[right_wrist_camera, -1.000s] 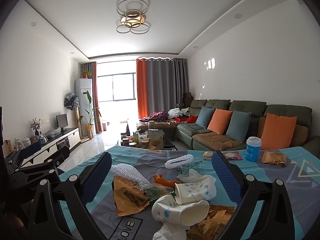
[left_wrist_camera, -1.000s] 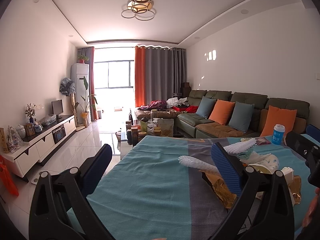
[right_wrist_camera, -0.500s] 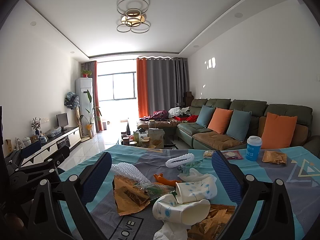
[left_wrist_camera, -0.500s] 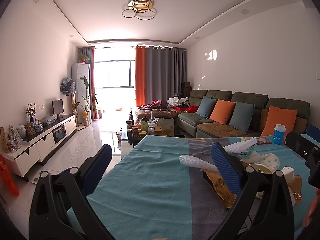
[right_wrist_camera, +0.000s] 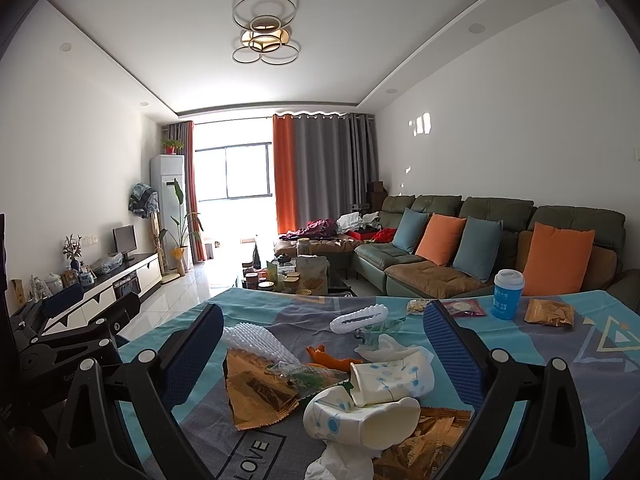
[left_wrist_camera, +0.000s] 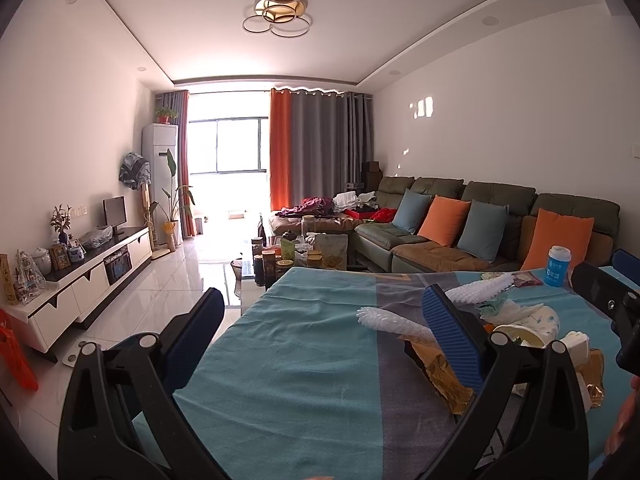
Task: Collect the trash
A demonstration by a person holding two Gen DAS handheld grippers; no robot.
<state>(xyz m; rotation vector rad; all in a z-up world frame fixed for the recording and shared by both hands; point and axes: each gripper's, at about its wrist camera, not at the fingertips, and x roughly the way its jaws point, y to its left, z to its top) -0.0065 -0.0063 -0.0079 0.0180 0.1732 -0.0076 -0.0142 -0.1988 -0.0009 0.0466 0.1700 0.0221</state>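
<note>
Both tongs, left (left_wrist_camera: 320, 320) and right (right_wrist_camera: 320, 336), are held spread and empty. The trash (right_wrist_camera: 360, 392) is heaped on the bench (right_wrist_camera: 560, 360) under the right one — light cups (2 crushed) may be pushed away, not pinched.

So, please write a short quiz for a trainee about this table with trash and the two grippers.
1. True or false: the right gripper is shut on a paper cup.
2. The blue cup with the white lid: upright or lying down?
3. Which is nearer to the blue cup? A: the gold wrapper. B: the orange peel.

Key: 1 false, both grippers are open and empty. 2 upright. 3 A.
</note>
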